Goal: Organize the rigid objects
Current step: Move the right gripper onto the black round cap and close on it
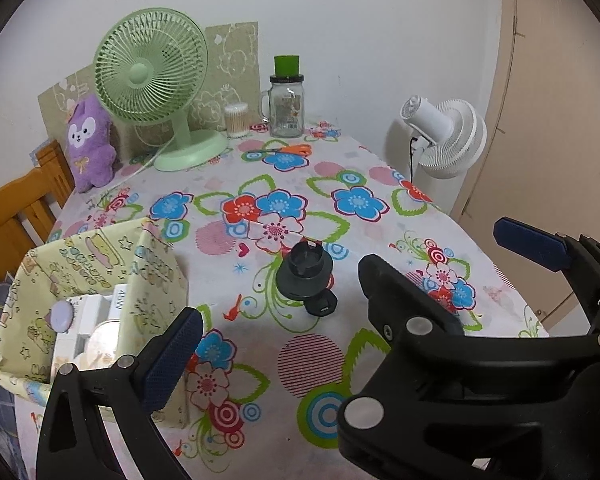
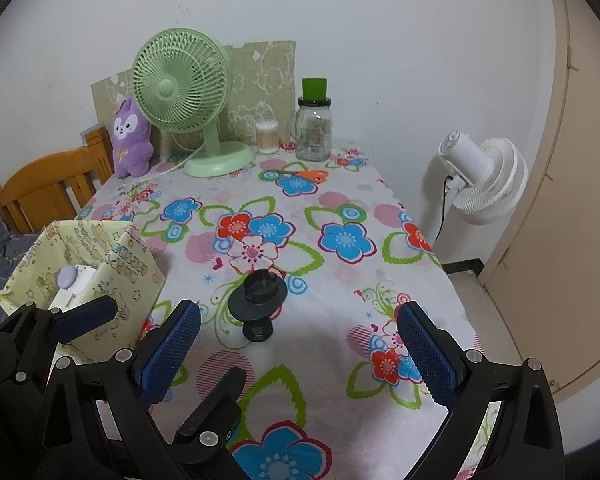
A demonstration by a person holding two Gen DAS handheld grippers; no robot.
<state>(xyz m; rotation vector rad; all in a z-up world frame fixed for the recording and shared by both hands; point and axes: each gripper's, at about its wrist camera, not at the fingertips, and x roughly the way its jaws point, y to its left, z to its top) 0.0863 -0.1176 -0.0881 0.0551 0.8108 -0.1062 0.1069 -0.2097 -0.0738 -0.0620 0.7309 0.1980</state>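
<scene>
Inside the storage box (image 1: 156, 264), white items sit partly hidden.

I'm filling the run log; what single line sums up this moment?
left gripper: open, empty | right gripper: open, empty | black part: on tablecloth, untouched | yellow box: holds white items

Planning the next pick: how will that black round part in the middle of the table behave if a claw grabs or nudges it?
The black round part looks like moulded plastic, so probably stiff and light. Its wide disc rests flat on the tablecloth, so it likely won't tip, though on edge it might roll. The small tab near its base may swing or snag when lifted.
</scene>
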